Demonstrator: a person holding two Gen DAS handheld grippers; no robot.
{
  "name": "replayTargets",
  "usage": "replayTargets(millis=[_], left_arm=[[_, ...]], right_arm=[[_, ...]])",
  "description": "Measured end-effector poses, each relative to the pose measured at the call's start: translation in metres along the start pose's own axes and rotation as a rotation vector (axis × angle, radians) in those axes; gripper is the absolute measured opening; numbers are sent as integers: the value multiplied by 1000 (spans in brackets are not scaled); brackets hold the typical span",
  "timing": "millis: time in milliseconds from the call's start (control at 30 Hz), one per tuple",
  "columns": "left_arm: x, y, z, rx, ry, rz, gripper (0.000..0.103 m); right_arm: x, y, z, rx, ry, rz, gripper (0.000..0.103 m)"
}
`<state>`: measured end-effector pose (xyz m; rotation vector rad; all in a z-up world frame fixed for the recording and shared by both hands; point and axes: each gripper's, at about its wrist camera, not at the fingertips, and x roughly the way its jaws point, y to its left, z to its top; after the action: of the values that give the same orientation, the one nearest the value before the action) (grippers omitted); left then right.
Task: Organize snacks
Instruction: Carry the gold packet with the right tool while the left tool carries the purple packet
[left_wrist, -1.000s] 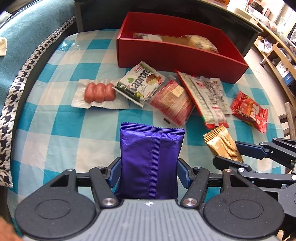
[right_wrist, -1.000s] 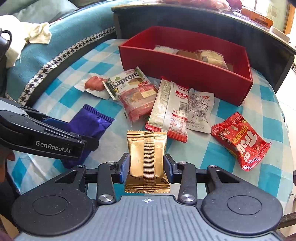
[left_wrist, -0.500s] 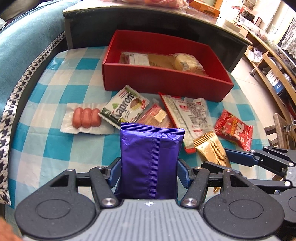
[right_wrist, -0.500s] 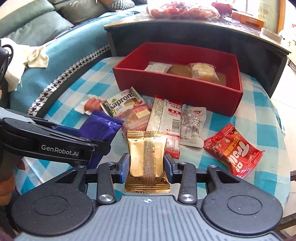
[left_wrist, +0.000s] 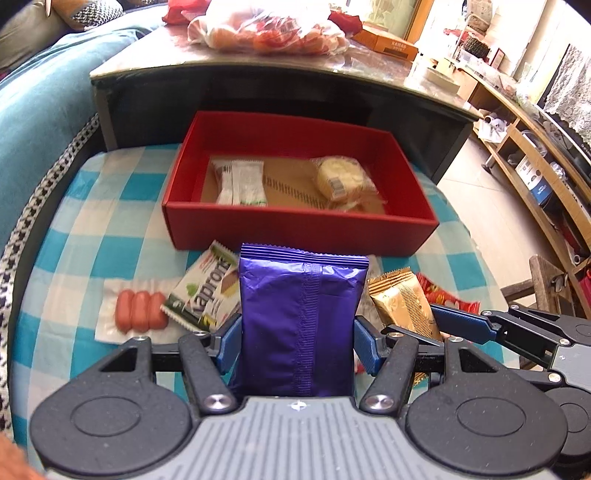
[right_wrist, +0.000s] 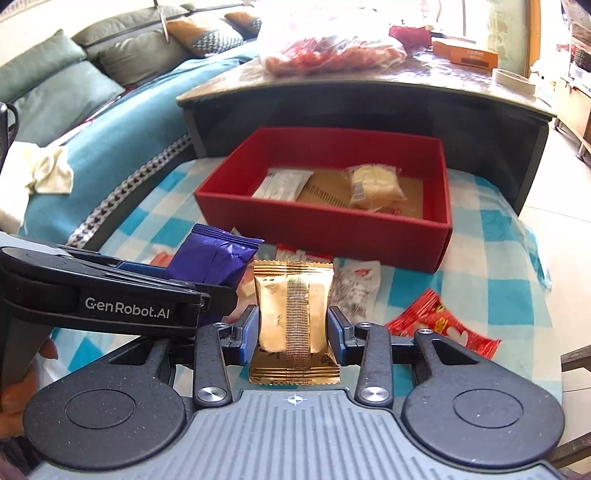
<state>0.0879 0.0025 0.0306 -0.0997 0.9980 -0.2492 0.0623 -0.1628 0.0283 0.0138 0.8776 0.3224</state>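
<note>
My left gripper is shut on a purple snack packet, held upright above the checked tablecloth; the packet also shows in the right wrist view. My right gripper is shut on a gold snack packet, just right of the left gripper, as the gold packet in the left wrist view confirms. Ahead stands the red box holding a white sachet and a wrapped yellow cake. Both held packets hang in front of the box's near wall.
On the cloth lie a sausage pack, a Kaprons wafer pack, a red packet and white sachets. A dark raised table with a bag of snacks stands behind the box. A teal sofa is at the left.
Both grippers have risen and tilted up with their packets still gripped, drawing nearer the red box. The box's inside and the table behind it now show more fully.
</note>
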Motion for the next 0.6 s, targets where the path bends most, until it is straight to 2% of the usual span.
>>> replayTargets(millis=[333,433,600], left_arm=[[8,-15,46,17,-60,-15,92],[15,-23,60,45,-87,19,92],[33,-19,81,5,-83,11,92]], right_arm=[[9,-20,34,39,-62,-8,47],[15,-16,44,4,-89,-49,48],[28,-32,63,32,-97,-59,48]])
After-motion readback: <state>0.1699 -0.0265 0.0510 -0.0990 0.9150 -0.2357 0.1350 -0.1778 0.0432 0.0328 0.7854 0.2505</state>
